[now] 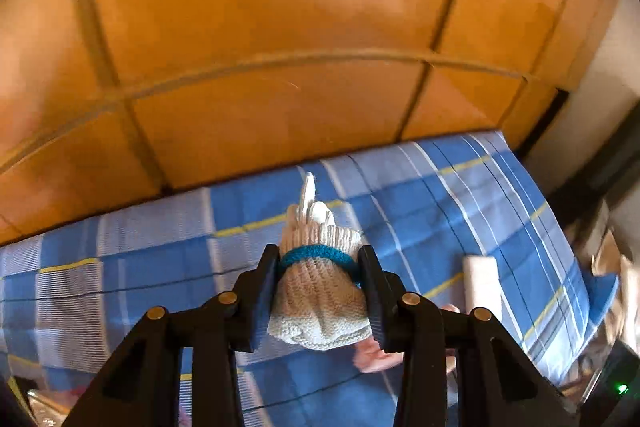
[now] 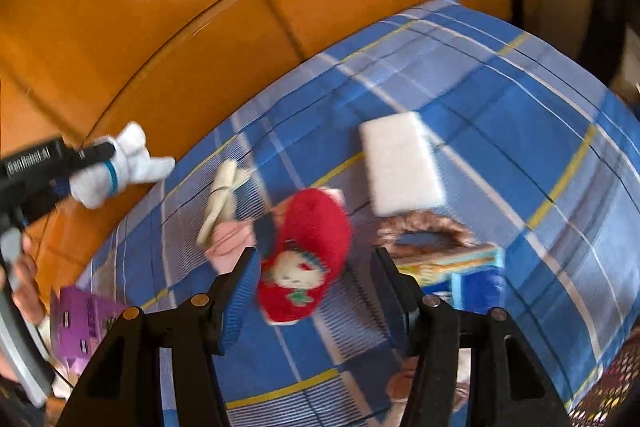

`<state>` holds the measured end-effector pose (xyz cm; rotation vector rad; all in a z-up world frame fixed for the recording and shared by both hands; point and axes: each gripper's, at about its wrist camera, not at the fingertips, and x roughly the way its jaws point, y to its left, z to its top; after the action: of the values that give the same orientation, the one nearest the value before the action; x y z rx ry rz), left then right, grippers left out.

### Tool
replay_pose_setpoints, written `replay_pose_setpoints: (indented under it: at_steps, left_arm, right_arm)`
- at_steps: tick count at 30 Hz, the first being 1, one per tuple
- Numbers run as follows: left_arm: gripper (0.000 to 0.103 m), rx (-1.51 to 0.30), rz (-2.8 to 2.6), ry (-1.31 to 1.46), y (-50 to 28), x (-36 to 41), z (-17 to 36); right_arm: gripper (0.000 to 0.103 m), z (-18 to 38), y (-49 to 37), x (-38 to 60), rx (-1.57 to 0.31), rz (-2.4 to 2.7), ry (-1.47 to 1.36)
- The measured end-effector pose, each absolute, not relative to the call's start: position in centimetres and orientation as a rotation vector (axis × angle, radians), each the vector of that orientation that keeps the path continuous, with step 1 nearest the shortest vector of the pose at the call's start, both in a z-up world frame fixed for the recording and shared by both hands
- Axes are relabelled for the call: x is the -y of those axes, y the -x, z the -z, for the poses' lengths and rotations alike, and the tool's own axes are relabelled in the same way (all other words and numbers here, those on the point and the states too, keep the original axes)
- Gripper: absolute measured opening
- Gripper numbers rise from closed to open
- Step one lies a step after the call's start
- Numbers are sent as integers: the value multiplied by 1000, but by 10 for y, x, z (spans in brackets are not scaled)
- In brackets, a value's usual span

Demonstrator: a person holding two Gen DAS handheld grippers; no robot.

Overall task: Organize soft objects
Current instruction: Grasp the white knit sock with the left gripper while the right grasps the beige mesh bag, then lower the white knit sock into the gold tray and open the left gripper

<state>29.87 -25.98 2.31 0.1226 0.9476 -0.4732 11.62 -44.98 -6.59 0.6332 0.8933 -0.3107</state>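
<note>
Knit glove point(image 1: 320, 291) between left gripper point(image 1: 320, 287) fingers

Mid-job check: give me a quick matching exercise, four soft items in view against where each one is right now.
1. White knitted glove with teal band
2. Red plush toy
3. White rectangular sponge block
4. Cream rolled cloth

A. Lying on the checked sheet, beyond the red toy
B. Clamped in the left gripper
C. Between the right gripper's open jaws
D. Left of the red toy

1-B, 2-C, 3-A, 4-D
</note>
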Motion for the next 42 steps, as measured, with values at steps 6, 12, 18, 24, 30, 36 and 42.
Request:
replay_pose_setpoints:
  at_steps: [6, 12, 18, 24, 30, 36, 42]
  left_arm:
    - [40, -925, 376, -53, -318, 214, -53]
    - [40, -878, 239, -3, -335, 148, -86]
    - [40, -821, 74, 45, -346, 54, -111]
    - [40, -783, -139, 119, -336, -73, -118]
    - [40, -775, -327, 215, -280, -200, -94]
    - [41, -839, -410, 310, -193, -274, -34]
    - [41, -917, -420, 344, -128, -289, 35]
  right_arm:
    - [57, 58, -169, 432, -929, 243, -546]
    - [57, 72, -236, 419, -993, 209, -517]
    - [57, 100, -281, 409, -1098, 262, -482]
    - [57, 119, -298, 398, -1140, 273, -483]
    - [57, 124, -316, 363, -1165, 228, -389]
    - [28, 126, -314, 328, -1161, 204, -286]
    - [18, 128, -302, 299, -1190, 169, -186]
